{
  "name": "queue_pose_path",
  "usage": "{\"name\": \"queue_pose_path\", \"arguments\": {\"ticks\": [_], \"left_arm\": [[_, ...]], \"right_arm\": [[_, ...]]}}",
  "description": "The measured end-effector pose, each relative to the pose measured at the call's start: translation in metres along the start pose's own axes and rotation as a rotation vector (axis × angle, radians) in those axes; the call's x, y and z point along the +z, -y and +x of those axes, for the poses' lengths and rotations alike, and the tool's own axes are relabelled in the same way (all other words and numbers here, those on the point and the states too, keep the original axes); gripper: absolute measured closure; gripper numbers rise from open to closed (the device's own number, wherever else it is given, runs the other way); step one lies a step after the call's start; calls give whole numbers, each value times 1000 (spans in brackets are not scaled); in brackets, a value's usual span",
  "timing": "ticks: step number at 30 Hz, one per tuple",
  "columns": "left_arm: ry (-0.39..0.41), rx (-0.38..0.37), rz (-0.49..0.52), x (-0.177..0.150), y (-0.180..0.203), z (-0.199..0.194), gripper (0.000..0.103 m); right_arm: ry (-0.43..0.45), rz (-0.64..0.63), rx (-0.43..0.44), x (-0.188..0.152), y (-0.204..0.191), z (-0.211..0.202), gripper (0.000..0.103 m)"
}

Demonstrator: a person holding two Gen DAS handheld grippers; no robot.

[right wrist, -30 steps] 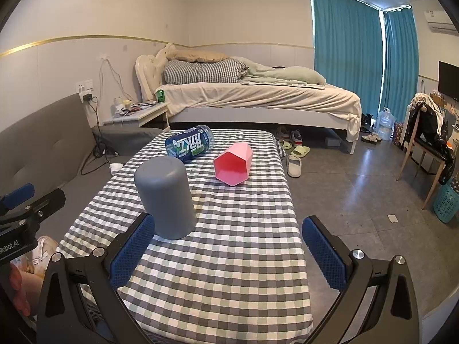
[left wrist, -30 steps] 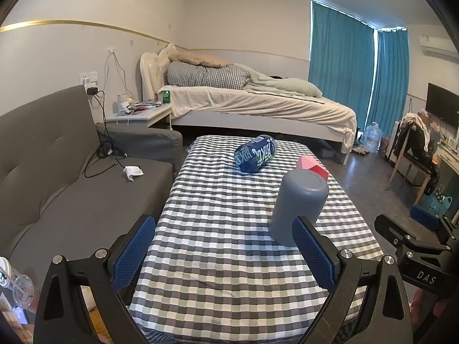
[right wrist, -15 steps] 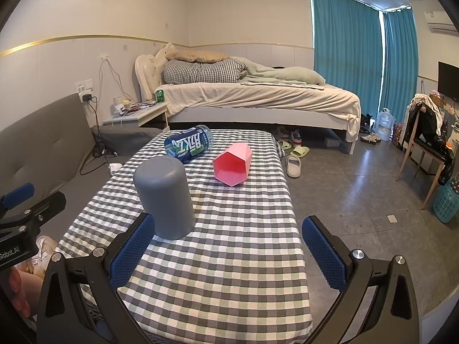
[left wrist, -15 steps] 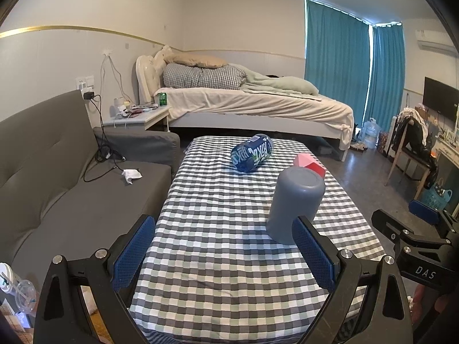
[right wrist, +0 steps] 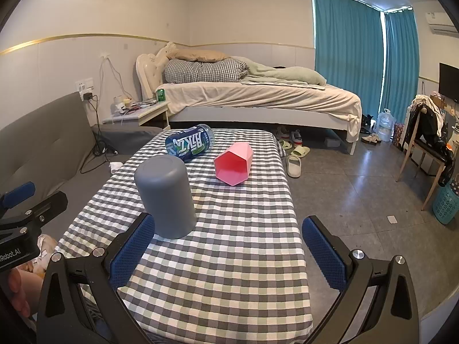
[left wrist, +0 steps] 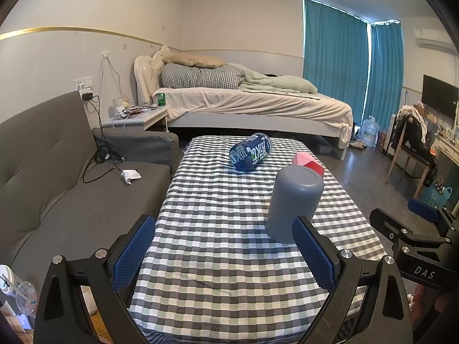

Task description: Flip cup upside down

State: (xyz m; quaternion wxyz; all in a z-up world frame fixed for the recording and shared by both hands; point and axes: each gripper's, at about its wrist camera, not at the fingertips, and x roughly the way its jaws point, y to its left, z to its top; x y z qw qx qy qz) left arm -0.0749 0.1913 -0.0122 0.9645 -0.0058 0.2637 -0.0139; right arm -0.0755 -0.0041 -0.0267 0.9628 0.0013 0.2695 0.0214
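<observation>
A grey cup (left wrist: 294,202) stands upside down, base up, on the checked tablecloth (left wrist: 223,229); it also shows in the right wrist view (right wrist: 166,196). My left gripper (left wrist: 223,253) is open and empty, held back over the table's near edge, the cup just beyond its right finger. My right gripper (right wrist: 228,250) is open and empty, the cup just beyond its left finger. Each gripper shows at the edge of the other's view.
A blue can (right wrist: 190,142) lies on its side at the table's far end. A pink faceted cup (right wrist: 233,163) lies on its side beside it. A grey sofa (left wrist: 51,189) runs along the left. A bed (right wrist: 258,97) stands behind. Slippers (right wrist: 294,164) lie on the floor at right.
Both grippers have drifted slightly; the left view has shifted a little to the right. The cup, can and pink cup have not moved. Both grippers stay open.
</observation>
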Motion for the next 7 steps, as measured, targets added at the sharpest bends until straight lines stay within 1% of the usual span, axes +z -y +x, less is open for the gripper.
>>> {"name": "queue_pose_path", "arguments": {"ticks": [7], "left_arm": [[-5, -2, 6, -4, 3, 1, 4]], "right_arm": [[-2, -4, 0, 0, -1, 0, 0]]}}
